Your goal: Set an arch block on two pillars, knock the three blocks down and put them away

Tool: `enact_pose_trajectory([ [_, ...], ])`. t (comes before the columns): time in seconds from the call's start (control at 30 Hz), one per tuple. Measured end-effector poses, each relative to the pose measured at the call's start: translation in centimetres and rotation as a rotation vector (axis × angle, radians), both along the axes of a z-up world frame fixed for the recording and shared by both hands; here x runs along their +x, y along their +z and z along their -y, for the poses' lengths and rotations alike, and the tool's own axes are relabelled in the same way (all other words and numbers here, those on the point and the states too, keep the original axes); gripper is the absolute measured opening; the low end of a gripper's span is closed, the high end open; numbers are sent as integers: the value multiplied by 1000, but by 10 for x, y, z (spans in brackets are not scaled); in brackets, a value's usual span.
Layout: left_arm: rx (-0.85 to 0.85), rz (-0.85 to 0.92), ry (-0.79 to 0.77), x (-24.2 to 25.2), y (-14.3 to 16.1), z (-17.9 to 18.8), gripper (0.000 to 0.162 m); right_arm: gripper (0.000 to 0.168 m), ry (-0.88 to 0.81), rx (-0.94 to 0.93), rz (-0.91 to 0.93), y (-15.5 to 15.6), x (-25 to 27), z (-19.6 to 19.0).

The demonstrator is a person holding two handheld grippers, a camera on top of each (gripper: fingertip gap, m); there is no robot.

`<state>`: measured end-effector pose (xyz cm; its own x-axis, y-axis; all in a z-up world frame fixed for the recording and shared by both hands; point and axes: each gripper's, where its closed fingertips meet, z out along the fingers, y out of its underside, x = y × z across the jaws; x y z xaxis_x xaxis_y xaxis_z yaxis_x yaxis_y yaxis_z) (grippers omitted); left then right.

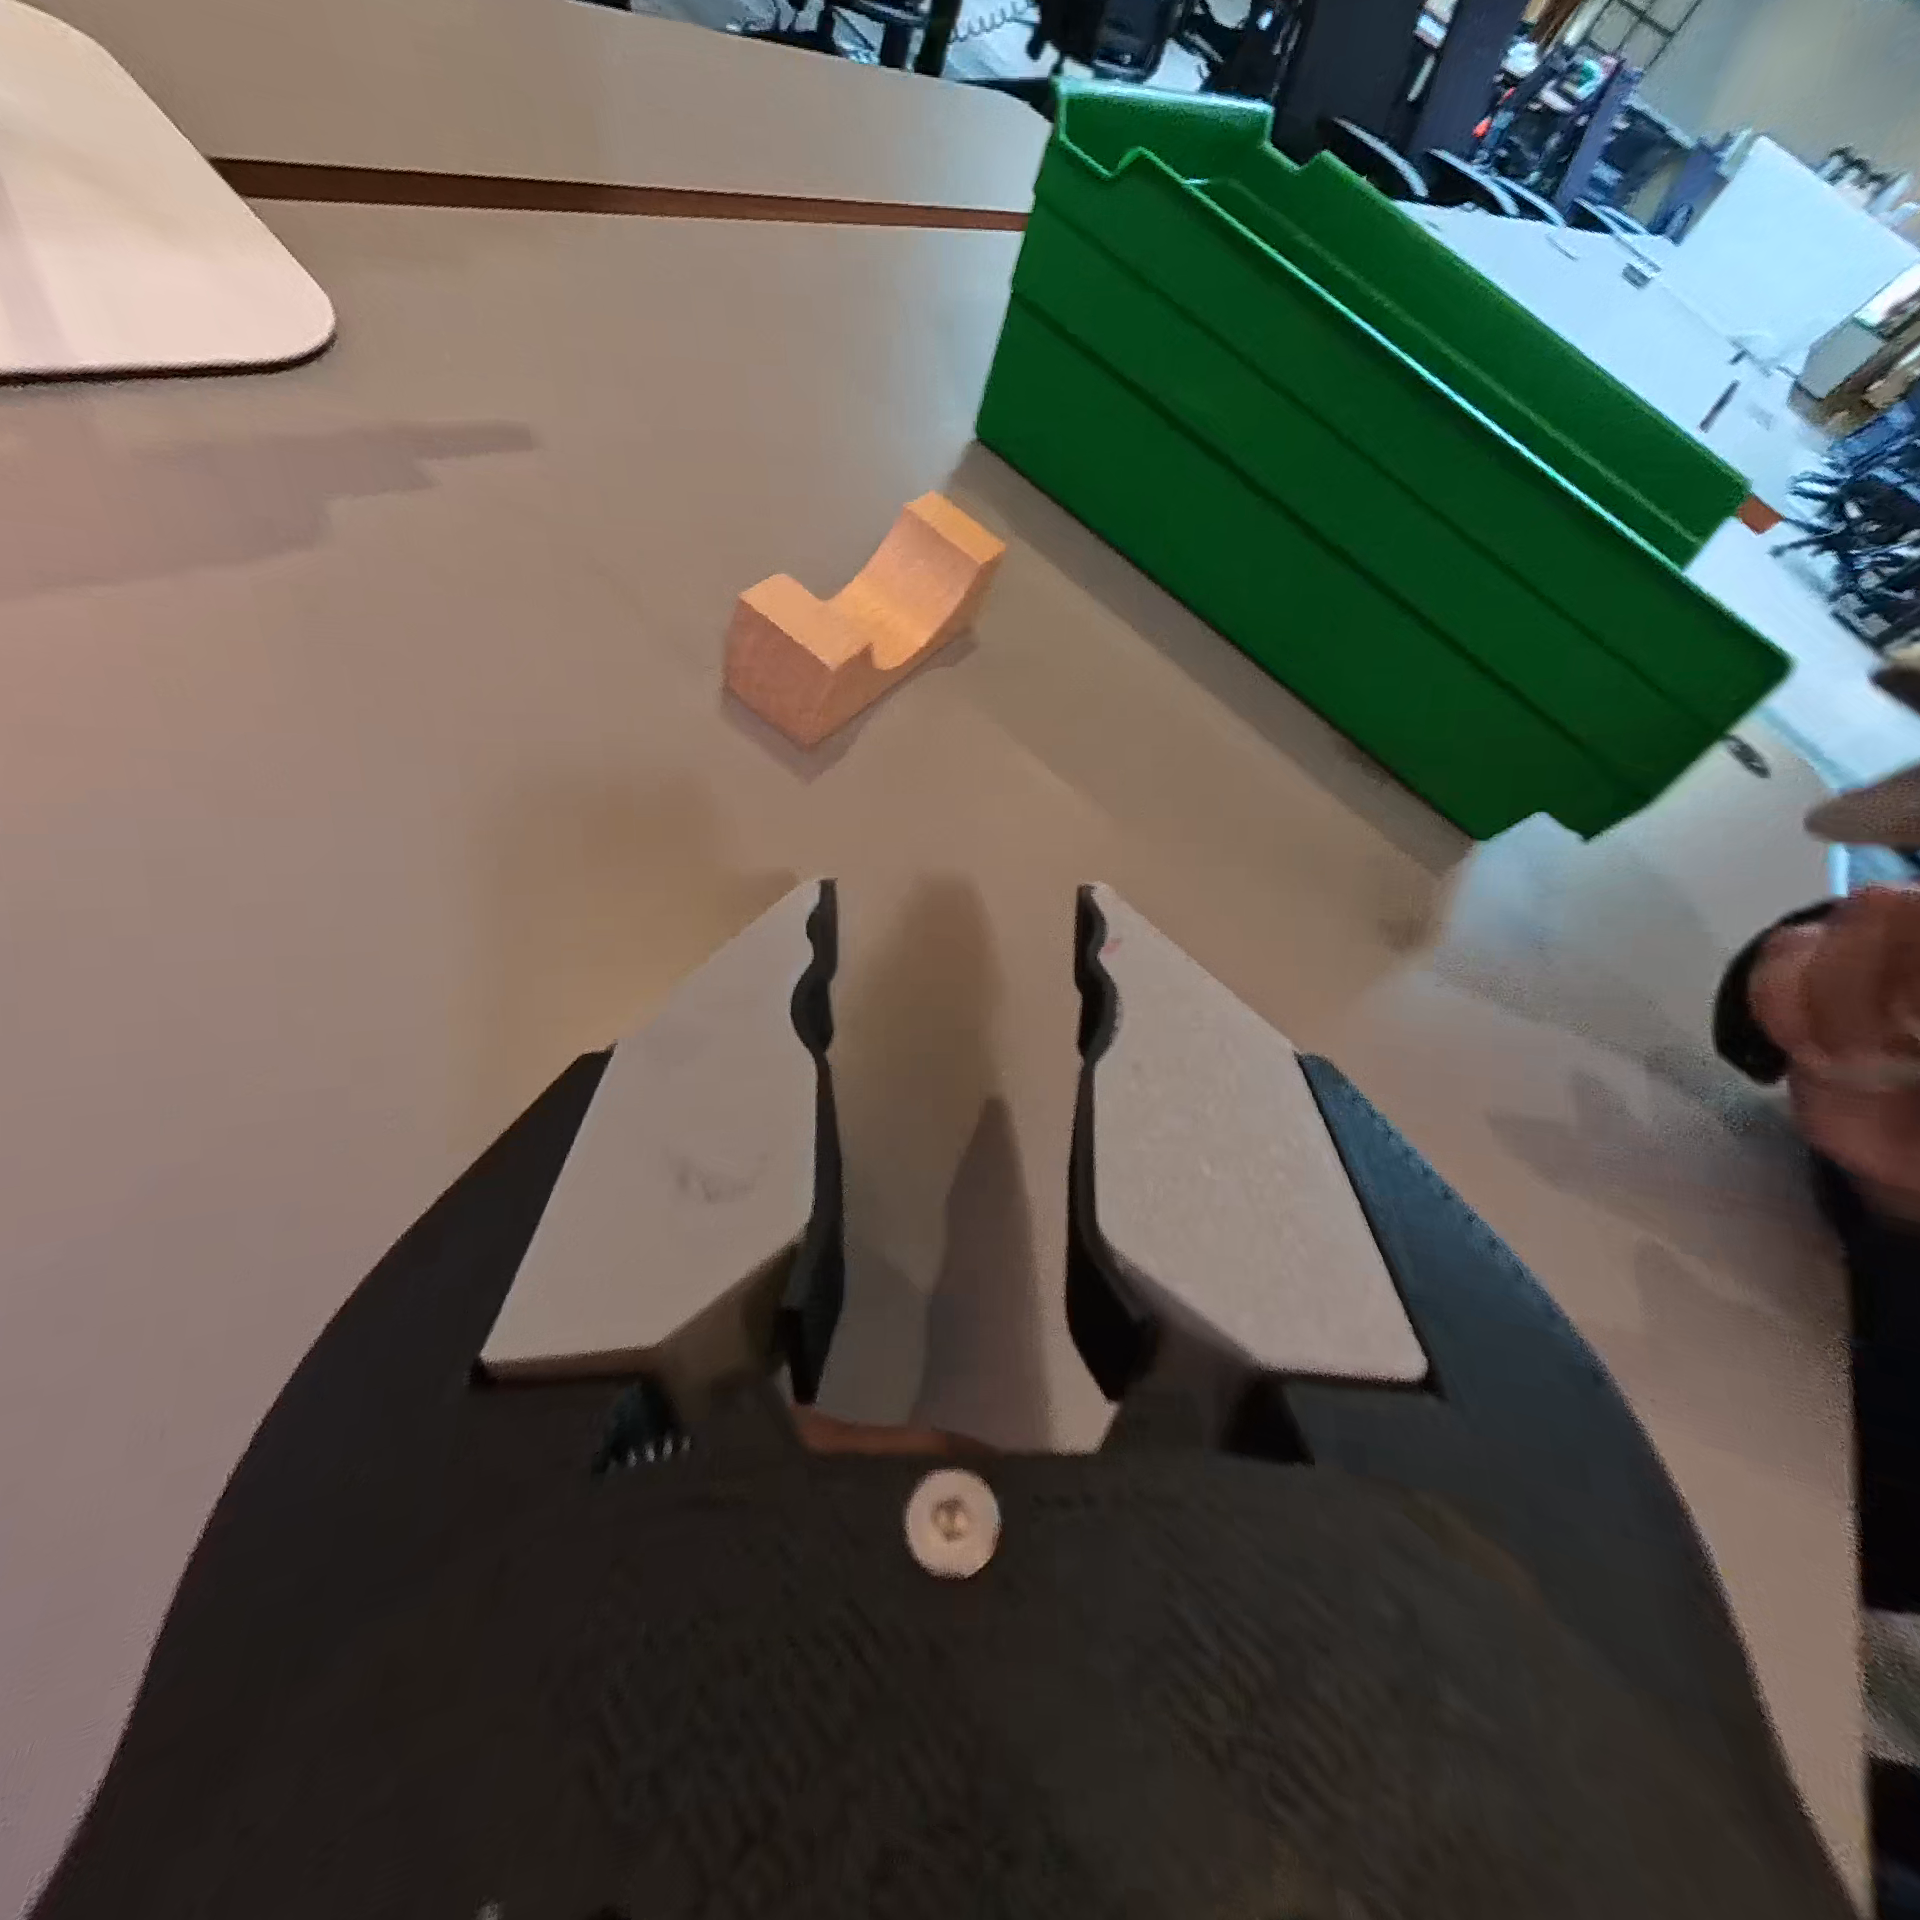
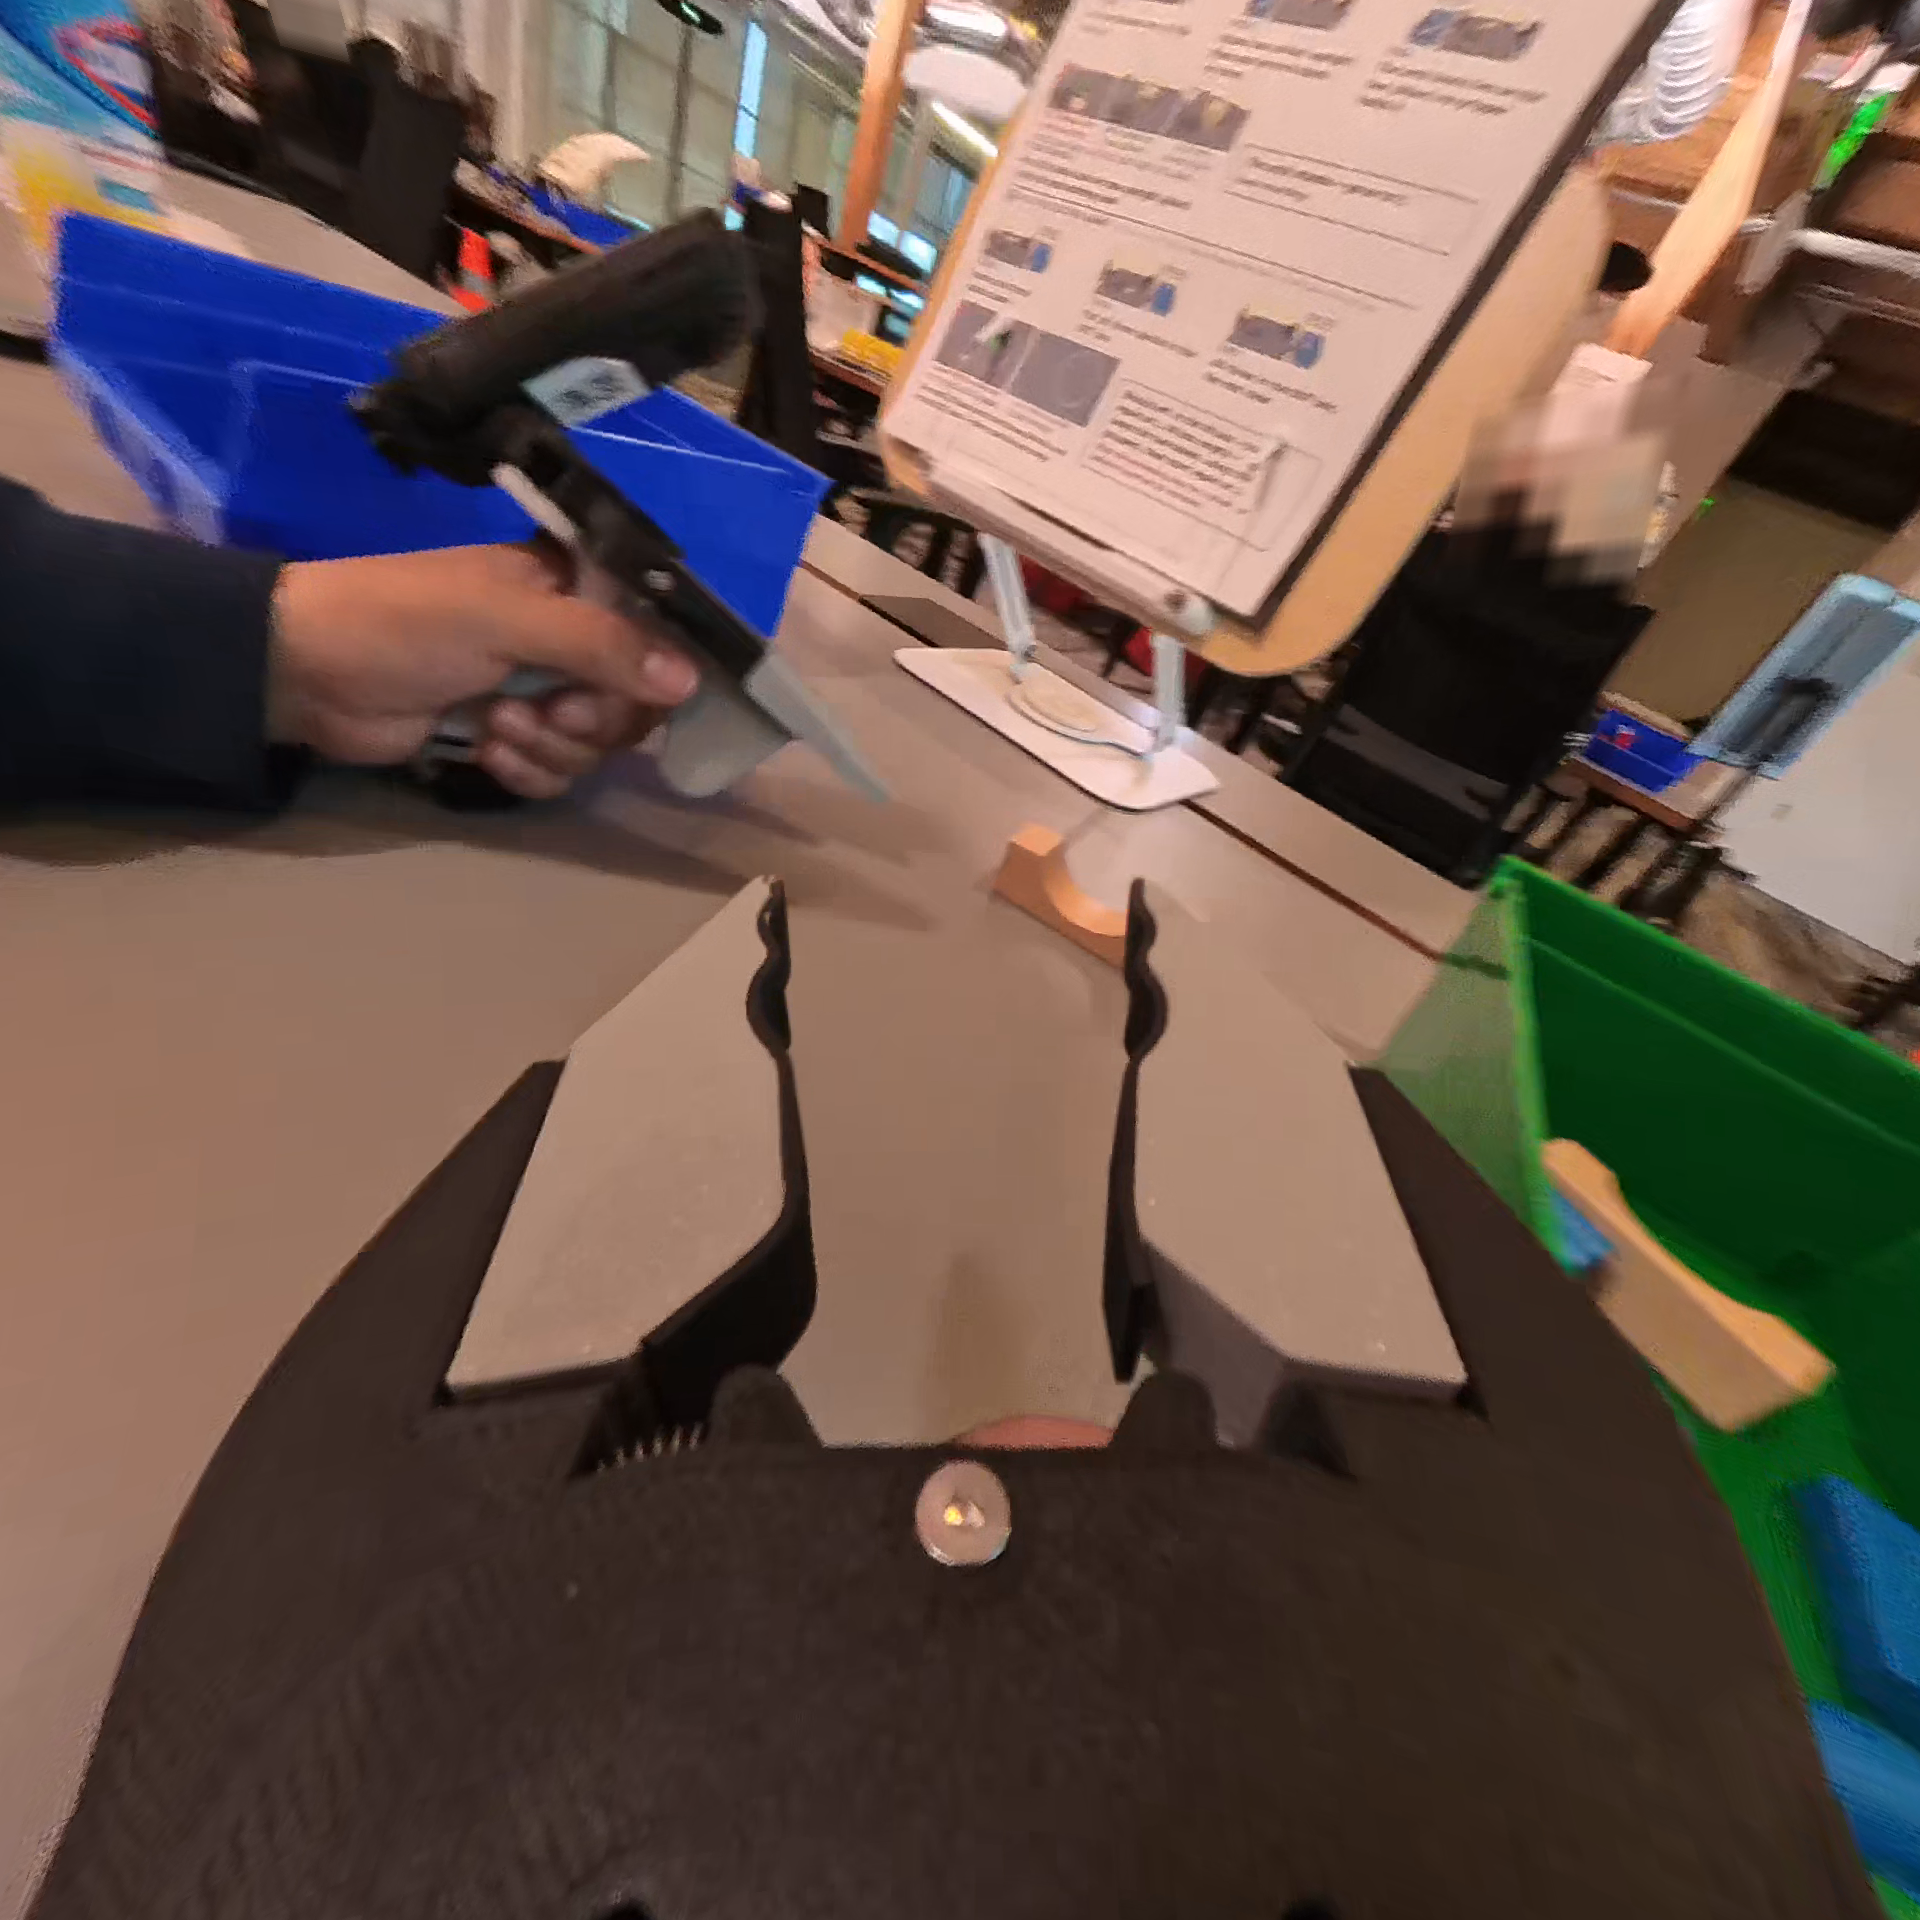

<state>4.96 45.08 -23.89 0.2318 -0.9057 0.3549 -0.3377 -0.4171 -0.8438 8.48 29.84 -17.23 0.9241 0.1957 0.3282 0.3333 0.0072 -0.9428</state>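
Grey tabletop (image 1: 520,623) stretching across both views, with a cluttered workshop blurring behind it. Lying on its back near the middle, curved hollow facing up: the wooden arch block (image 1: 862,618), close beside the long wall of the green bin (image 1: 1299,499) but not touching it. Showing in the right wrist view too, partly hidden behind one fingertip. Resting inside the green bin in the right wrist view, tilted against the near wall: a wooden block (image 2: 1673,1278), with blue shapes below it too blurred to identify. Not showing anywhere else: further blocks.

Hovering above the bare tabletop short of the arch block: the left tool (image 1: 951,904), jaws parted by a narrow gap and gripping nothing. Appearing farther off in the right wrist view as well, held in a hand (image 2: 457,655) with a dark sleeve, fingers slanting down toward the surface. Hanging likewise over the tabletop: the right tool (image 2: 956,904), jaws somewhat wider apart, nothing between them, pointing toward the arch block.

Sitting behind the hand: a blue bin (image 2: 312,416). Standing past the arch block on a white base (image 2: 1060,717): a tilted board (image 2: 1247,312) carrying a printed sheet. Catching a corner of that white base at the upper left of the left wrist view.
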Motion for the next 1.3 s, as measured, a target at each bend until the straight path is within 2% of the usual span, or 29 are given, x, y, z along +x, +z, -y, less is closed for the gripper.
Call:
enact_pose_trajectory([
  [0.07,68,-1,-18,10,3,-6,50,60,63,-49,7,-7,-12,0],
  [0.13,166,-26,-66,23,3,-10,53,58,48,31,13,3,-12,3],
  [0.27,343,-127,-199,50,-9,-23,67,61,66,10,1,-4,-15,3],
  [0.33,420,-187,-221,60,-16,-36,67,60,74,17,4,-3,-17,3],
  [0.47,441,-314,-330,72,-39,-39,77,59,96,13,17,-5,-21,2],
  [0.57,330,-324,-369,78,-44,-37,70,59,83,-17,25,-11,-20,-3],
  [0.6,307,-325,-331,80,-43,-43,61,58,78,-23,29,-12,-20,-4],
  [0.63,299,-328,-300,81,-43,-48,43,58,79,-21,30,-12,-21,-4],
  [0.67,298,-329,-296,81,-43,-49,36,58,83,-17,30,-11,-22,-3],
  [0.93,519,-312,-228,72,-32,-36,32,56,33,-15,55,-13,-15,-5],
  [1.13,644,-120,-148,58,4,-9,32,57,6,4,-1,-6,-4,-3],
  [1.3,838,54,-185,44,45,40,32,57,3,37,-67,3,3,3],
])
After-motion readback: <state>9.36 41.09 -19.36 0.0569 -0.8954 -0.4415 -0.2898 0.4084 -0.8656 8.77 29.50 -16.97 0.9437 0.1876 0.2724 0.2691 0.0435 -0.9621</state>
